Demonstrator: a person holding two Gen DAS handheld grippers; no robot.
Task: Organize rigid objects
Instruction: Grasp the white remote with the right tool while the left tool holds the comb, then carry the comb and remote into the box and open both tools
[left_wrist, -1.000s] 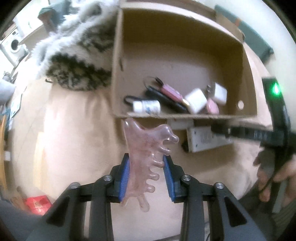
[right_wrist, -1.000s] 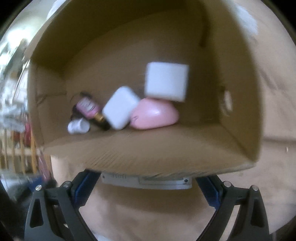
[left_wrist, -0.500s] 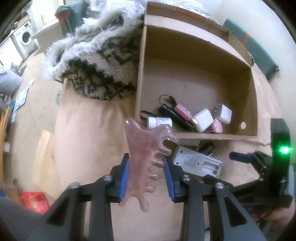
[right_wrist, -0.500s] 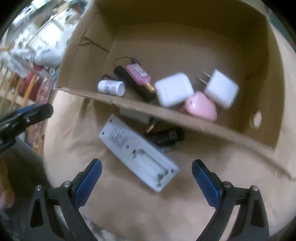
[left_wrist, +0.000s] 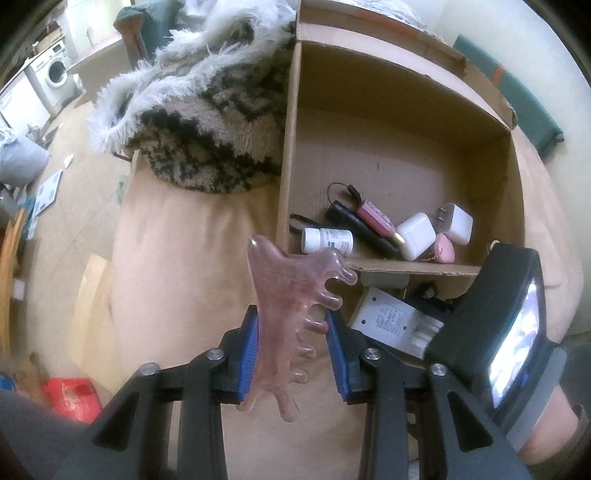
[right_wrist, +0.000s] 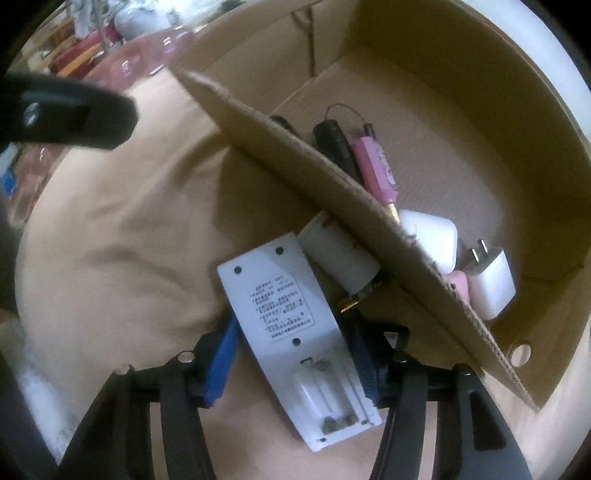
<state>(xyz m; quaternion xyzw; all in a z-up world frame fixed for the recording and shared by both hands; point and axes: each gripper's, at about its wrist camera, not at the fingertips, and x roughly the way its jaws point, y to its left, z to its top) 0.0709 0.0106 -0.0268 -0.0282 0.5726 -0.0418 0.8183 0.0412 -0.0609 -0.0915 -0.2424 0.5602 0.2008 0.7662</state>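
Note:
My left gripper (left_wrist: 291, 350) is shut on a translucent pink comb-shaped massage tool (left_wrist: 288, 291), held above the beige cloth just short of the cardboard box (left_wrist: 406, 267). In the box lie a white bottle (left_wrist: 327, 240), a black tube (left_wrist: 354, 221), a pink stick (left_wrist: 375, 214), a white case (left_wrist: 415, 236) and a white plug (left_wrist: 456, 223). My right gripper (right_wrist: 295, 358) straddles a white battery charger (right_wrist: 288, 325) lying outside the box wall (right_wrist: 332, 184). Its jaws are closing with the charger between them, and the left pad (right_wrist: 221, 354) still stands a little off it.
A white cylinder (right_wrist: 340, 254) and a black part (right_wrist: 395, 334) lie against the charger by the box wall. A shaggy patterned rug (left_wrist: 207, 122) is heaped left of the box. The beige cloth (left_wrist: 177, 258) spreads left; a red packet (left_wrist: 70, 398) lies on the floor beyond.
My right gripper swung from over the box down to the charger, rolled, and its jaws narrowed around it. The left gripper kept hold of the pink tool and barely shifted.

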